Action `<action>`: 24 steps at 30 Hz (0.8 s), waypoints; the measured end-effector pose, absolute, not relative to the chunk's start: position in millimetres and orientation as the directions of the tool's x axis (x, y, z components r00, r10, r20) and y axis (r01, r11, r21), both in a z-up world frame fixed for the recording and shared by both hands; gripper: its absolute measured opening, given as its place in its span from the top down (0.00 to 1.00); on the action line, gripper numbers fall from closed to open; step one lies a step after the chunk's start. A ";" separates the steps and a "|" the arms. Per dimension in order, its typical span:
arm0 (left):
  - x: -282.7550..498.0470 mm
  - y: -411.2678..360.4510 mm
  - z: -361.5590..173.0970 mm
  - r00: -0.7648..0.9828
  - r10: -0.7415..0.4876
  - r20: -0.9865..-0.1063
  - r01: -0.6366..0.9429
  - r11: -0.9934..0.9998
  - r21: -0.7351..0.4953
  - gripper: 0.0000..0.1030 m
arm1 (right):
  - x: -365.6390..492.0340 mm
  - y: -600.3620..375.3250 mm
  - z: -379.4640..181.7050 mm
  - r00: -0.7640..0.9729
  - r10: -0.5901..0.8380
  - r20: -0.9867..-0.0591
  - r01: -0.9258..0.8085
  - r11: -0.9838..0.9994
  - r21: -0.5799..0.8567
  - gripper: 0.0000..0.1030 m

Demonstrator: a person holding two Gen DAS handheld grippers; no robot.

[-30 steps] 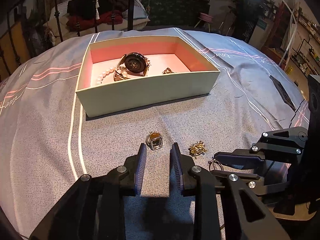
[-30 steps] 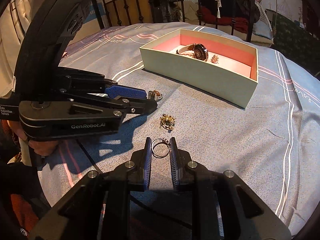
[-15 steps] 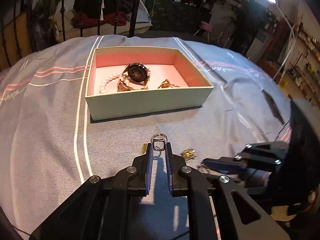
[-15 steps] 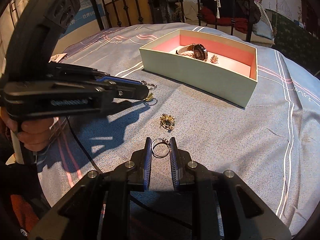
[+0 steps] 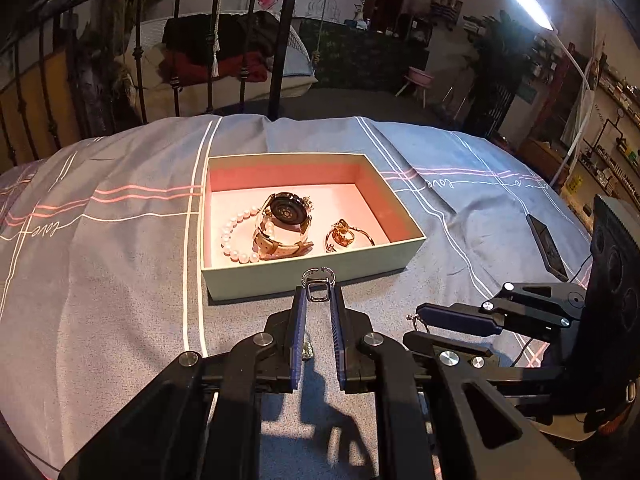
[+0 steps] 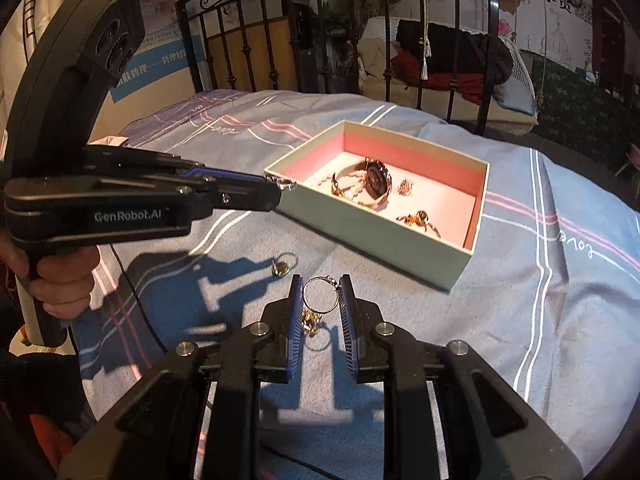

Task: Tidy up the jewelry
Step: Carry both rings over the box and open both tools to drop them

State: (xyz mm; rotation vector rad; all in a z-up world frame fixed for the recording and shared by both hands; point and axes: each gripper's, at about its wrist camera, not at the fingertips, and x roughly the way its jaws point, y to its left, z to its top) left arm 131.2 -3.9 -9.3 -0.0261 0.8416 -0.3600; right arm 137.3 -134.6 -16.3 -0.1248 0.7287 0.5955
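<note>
Jewelry here is small, light and hard: thin metal rings that could slip or flick out of a pinch, so each is best taken across its band, flat between the ribbed pads, with steady pressure and no twisting. The left tool is clenched on a silver ring with a square setting, held in the air just short of the near wall of the open box. The right tool is clamped across the hoop of a plain thin ring, lifted clear of the bedspread. The box looks like stiff card, pale green outside and pink within, light enough to shift if nudged. In it lie a pearl bracelet, which is loose and beaded and would drape if lifted, a dark-faced wristwatch on a tan strap, heavier than the rest, and a gold ornament with a thin hoop. On the soft, striped grey bedspread, which gives under pressure, a small gold piece on a ring and a knobbly gold trinket are left, the trinket partly hidden behind the right tool's pads.
</note>
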 end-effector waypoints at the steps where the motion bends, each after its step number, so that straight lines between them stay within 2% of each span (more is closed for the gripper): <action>1: 132.9 -3.9 -6.7 0.614 -0.318 -0.722 0.299 0.941 -0.160 0.88 | 139.8 -133.9 -10.5 0.600 0.466 -0.650 -0.554 0.828 0.083 0.82; 8: 155.2 -7.8 21.0 0.657 -0.317 -0.684 0.302 0.942 -0.147 0.88 | 176.6 -129.3 26.7 0.676 0.435 -0.596 -0.504 0.862 0.057 0.82; 12: 183.7 -14.8 42.0 0.692 -0.295 -0.659 0.294 0.949 -0.116 0.88 | 205.8 -133.1 46.9 0.700 0.442 -0.561 -0.471 0.876 0.103 0.81; 18: 225.6 -16.3 79.5 0.727 -0.325 -0.605 0.281 0.944 -0.170 0.88 | 252.2 -139.6 90.6 0.758 0.413 -0.506 -0.423 0.900 0.101 0.81; 21: 255.0 -13.4 69.9 0.676 -0.359 -0.643 0.231 0.933 -0.277 0.88 | 278.4 -142.3 102.1 0.770 0.385 -0.509 -0.394 0.914 0.094 0.81; 24: 260.0 -17.7 53.5 0.678 -0.300 -0.671 0.223 0.954 -0.202 0.88 | 284.2 -144.3 91.6 0.764 0.362 -0.534 -0.379 0.922 0.081 0.81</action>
